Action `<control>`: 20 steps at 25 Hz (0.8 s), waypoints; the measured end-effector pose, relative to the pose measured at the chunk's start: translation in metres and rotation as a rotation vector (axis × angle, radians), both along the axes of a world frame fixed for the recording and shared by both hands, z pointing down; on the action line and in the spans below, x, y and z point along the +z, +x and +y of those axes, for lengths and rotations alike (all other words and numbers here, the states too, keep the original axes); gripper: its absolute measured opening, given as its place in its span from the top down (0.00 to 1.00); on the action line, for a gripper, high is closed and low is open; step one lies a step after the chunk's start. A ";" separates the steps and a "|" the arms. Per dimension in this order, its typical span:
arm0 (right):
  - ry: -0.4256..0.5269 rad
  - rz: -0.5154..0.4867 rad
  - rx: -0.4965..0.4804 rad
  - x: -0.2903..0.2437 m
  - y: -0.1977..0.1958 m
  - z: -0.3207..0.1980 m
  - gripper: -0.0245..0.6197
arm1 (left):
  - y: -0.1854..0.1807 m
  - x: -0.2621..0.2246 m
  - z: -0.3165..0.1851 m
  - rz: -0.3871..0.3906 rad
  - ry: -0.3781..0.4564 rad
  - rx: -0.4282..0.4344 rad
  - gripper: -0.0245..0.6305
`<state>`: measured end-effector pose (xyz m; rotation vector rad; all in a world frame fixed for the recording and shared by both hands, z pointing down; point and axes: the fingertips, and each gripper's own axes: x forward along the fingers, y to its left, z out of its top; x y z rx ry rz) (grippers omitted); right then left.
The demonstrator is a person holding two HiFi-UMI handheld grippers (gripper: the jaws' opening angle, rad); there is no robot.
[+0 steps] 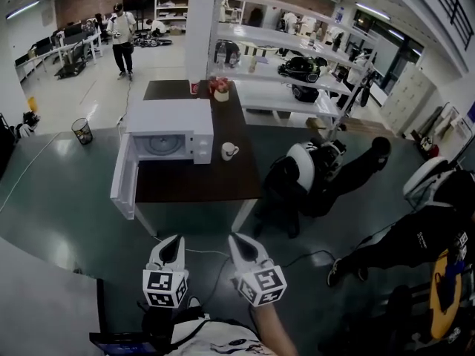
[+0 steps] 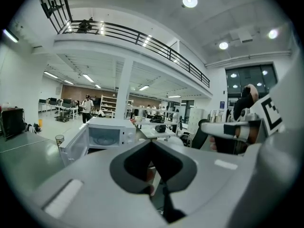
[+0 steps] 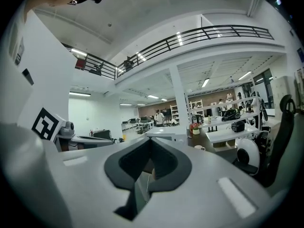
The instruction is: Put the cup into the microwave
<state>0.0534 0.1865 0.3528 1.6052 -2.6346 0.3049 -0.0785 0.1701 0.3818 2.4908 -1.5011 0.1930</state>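
Note:
A white cup (image 1: pixel 229 151) stands on the dark brown table (image 1: pixel 200 184), just right of the white microwave (image 1: pixel 167 128). The microwave's door (image 1: pixel 122 176) hangs open to the left and its cavity looks empty. My left gripper (image 1: pixel 176 239) and right gripper (image 1: pixel 234 238) are side by side in front of the table's near edge, well short of it, both shut and holding nothing. The left gripper view shows the open microwave (image 2: pixel 107 134) beyond the closed jaws. The right gripper view shows the cup (image 3: pixel 200 147) small and far off.
A red cup (image 1: pixel 194 87) and a flower pot (image 1: pixel 220 90) sit at the table's far end. White shelves (image 1: pixel 274 95) and a black and white machine (image 1: pixel 312 173) stand to the right. A cable (image 1: pixel 215 262) lies on the floor. A person (image 1: pixel 121 39) stands far back.

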 end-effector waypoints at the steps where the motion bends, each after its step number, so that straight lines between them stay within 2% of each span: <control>1: -0.006 0.000 0.005 0.001 -0.004 -0.006 0.96 | -0.005 0.000 -0.007 0.001 -0.005 0.001 0.96; 6: -0.039 0.000 0.022 0.008 -0.023 -0.026 0.96 | -0.024 0.008 -0.031 0.009 -0.042 0.018 0.96; 12: -0.071 0.012 0.037 0.018 -0.026 -0.051 0.96 | -0.022 0.019 -0.056 0.009 -0.072 0.047 0.96; 20: -0.100 -0.015 0.001 0.023 -0.020 -0.114 0.96 | -0.022 0.016 -0.110 -0.013 -0.076 -0.007 0.96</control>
